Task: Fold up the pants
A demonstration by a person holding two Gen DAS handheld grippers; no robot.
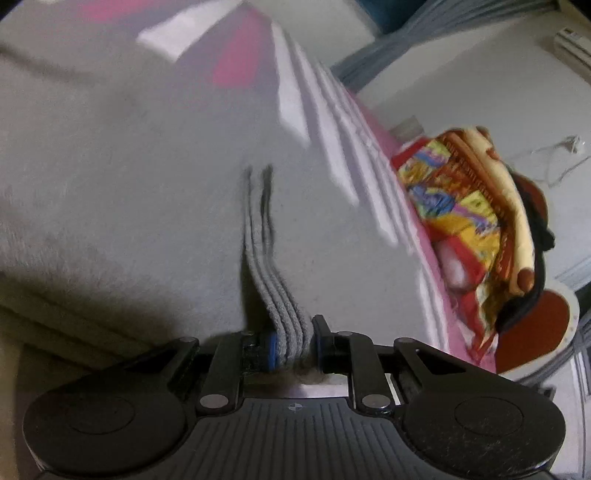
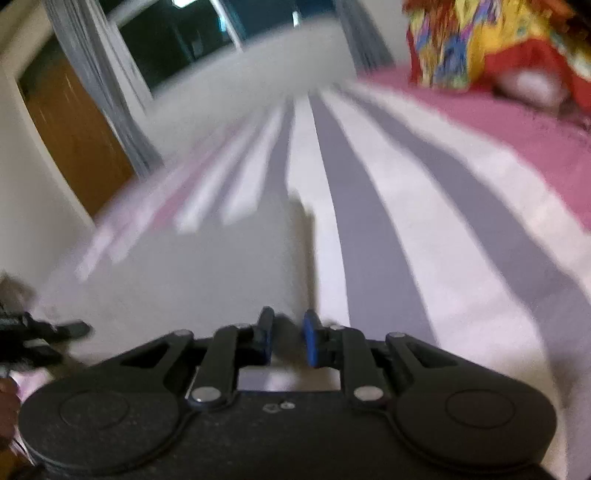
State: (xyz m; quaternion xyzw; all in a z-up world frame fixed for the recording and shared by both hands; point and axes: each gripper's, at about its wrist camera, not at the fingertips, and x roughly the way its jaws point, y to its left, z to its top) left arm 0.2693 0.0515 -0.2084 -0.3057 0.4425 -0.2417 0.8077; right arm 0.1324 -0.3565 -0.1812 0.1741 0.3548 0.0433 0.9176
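Note:
Grey fleece pants (image 1: 129,184) lie spread over the bed and fill most of the left wrist view. My left gripper (image 1: 293,332) is shut on a stacked edge of the pants, with several grey layers (image 1: 269,280) pinched between its blue pads. In the blurred right wrist view the pants (image 2: 207,266) reach from the left up to my right gripper (image 2: 288,328). Its blue pads stand close together with the grey cloth's edge running in between them. The other gripper's black finger (image 2: 55,328) shows at the left edge.
The bed has a sheet (image 2: 406,206) striped in pink, white and grey. A colourful bundled blanket (image 1: 461,206) lies at the bed's far side. Beyond the bed stand a wooden door (image 2: 74,129), grey curtains (image 2: 92,74) and a dark window (image 2: 184,33).

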